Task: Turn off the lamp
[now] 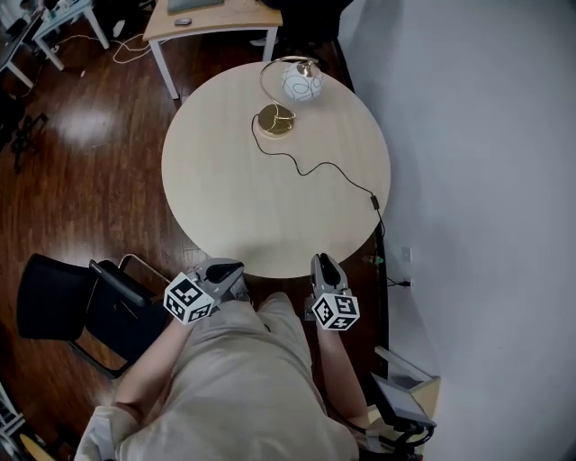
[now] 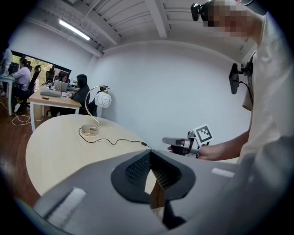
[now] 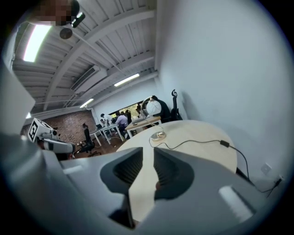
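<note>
A lamp with a white globe shade point(image 1: 301, 83) and a round brass base point(image 1: 275, 118) stands at the far side of the round wooden table point(image 1: 234, 198). Its black cord runs to an inline switch point(image 1: 374, 202) near the table's right edge. Both grippers hover at the near edge, far from the lamp. My left gripper point(image 1: 232, 266) has its fingertips together and holds nothing. My right gripper point(image 1: 322, 261) is open, with only table showing between its pads. The right gripper view shows the shade point(image 3: 153, 108), the base point(image 3: 158, 136) and the switch point(image 3: 224, 143) ahead.
A black chair point(image 1: 63, 306) stands left of me by the table's near edge. A wooden desk point(image 1: 211, 22) sits beyond the table. A white wall point(image 1: 486, 180) runs close along the right. People sit at desks point(image 2: 50, 94) in the background.
</note>
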`<state>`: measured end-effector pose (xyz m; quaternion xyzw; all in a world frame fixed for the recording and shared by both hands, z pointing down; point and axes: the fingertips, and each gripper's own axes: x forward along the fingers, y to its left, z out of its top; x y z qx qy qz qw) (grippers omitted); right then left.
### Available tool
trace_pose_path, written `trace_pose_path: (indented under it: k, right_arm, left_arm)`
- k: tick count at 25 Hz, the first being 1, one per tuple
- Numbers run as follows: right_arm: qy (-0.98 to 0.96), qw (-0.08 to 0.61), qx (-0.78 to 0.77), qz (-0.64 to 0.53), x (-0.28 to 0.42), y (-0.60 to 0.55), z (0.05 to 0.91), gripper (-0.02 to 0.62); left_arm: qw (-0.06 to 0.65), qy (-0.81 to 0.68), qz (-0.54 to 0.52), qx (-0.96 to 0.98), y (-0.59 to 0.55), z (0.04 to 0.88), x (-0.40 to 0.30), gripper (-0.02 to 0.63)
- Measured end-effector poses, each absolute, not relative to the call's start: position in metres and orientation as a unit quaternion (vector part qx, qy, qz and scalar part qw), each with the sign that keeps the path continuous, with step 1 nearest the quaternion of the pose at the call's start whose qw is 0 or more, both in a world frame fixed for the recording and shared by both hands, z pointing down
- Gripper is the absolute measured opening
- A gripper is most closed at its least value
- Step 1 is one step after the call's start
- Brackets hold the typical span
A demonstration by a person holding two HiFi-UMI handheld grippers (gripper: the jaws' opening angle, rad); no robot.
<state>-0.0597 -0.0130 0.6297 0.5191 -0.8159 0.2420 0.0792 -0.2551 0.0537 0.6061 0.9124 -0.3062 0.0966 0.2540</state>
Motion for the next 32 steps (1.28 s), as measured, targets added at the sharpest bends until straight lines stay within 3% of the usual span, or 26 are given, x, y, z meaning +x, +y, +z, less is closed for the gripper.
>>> trace_pose_path:
  k: [14,19,32]
  right_arm:
    - [-0.835,0.007,0.517,0.187,-0.006,0.101,0.548,0.074]
    - [-0.84,-0.058,0.501,0.2,0.013,0.151,0.518,0.067]
    - [-0.838,-0.038,0.521,0.157,0.014,0.207,0.493,0.064]
  left_arm:
    - [0.234,-0.314,0.133,0.91,0.131,0.58,-0.197,0.0]
    - [0.227,-0.319,0.137,0.91,0.19,0.579,-0.173,0.0]
    - [0.207,-0.249,0.131,0.937,0.201,0.558,-0.143,0.0]
